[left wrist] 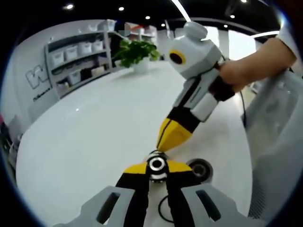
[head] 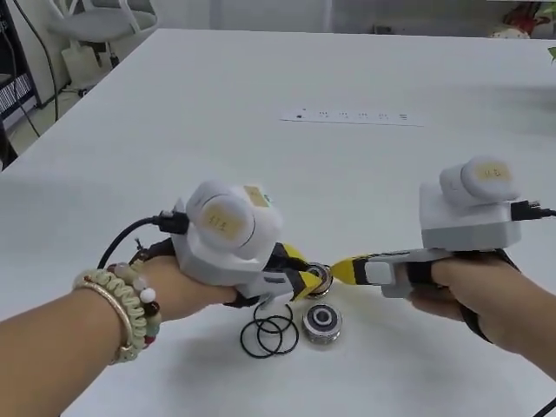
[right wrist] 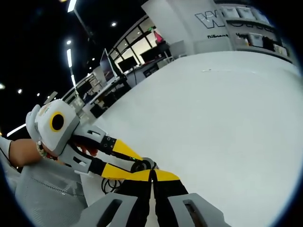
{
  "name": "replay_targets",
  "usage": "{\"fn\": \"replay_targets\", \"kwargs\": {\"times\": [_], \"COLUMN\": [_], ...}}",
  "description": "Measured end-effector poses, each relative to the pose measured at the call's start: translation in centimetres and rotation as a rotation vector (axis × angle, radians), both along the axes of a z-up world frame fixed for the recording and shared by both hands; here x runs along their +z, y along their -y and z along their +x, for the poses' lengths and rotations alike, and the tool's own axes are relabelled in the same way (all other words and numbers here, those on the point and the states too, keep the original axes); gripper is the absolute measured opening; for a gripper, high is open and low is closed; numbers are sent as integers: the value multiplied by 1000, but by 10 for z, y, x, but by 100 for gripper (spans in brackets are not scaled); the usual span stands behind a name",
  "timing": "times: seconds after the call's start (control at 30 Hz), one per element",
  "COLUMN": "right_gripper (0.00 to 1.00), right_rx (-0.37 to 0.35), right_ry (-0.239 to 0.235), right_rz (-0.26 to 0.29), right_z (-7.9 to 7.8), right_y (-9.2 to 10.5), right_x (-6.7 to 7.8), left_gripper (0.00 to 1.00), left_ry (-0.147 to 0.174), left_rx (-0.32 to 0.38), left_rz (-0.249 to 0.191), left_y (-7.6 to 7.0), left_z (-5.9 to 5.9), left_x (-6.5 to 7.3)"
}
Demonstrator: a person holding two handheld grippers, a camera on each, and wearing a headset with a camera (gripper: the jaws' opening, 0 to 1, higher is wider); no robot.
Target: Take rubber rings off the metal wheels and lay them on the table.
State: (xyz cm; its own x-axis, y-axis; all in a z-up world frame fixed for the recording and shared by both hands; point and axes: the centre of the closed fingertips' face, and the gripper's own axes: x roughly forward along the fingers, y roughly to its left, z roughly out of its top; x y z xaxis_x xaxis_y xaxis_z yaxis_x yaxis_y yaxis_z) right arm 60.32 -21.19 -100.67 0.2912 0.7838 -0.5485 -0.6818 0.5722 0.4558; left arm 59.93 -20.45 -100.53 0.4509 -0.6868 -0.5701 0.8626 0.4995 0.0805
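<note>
Wheel, small, round, silvery metal (left wrist: 157,163), sits clamped in the left hand-held gripper (head: 307,280) above the white surface's (head: 261,130) near edge; the right hand-held gripper (head: 340,271), jaws closed, meets its rim tip-first from the right.

Office/lab: shelves (left wrist: 71,71) w/ bins (left wrist: 86,47), monitors (right wrist: 125,63), desk chair (head: 97,19).

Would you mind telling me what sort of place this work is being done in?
Likely an office-like lab or showroom: a big white table, shelves of storage bins, a potted plant and an office chair.
</note>
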Motion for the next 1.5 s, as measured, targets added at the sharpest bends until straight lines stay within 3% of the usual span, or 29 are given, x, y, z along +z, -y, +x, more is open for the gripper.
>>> {"fn": "replay_targets", "kwargs": {"times": [1.13,1.27,1.3,1.33,1.37,1.4,1.5], "right_gripper": [0,0,0,0,0,0,0], "right_rx": [26,34,37,26,10,-3,-48], "right_ry": [-6,-12,-15,-41,-39,31,-25], "right_rz": [17,49,68,125,109,37,42], "right_z": [-6,-8,-9,-10,-7,1,2], "right_y": [-9,-12,-14,-19,-18,-10,-7], "right_x": [9,13,16,25,24,18,13], "left_gripper": [13,13,13,13,13,13,14], "left_ry": [13,15,17,19,21,23,20], "left_rx": [0,1,3,7,14,18,25], "left_rz": [-13,-15,-18,-20,-22,-23,-31], "left_y": [0,1,1,1,2,2,2], "left_z": [2,2,2,3,4,4,5], "left_x": [0,0,0,0,0,0,0]}}
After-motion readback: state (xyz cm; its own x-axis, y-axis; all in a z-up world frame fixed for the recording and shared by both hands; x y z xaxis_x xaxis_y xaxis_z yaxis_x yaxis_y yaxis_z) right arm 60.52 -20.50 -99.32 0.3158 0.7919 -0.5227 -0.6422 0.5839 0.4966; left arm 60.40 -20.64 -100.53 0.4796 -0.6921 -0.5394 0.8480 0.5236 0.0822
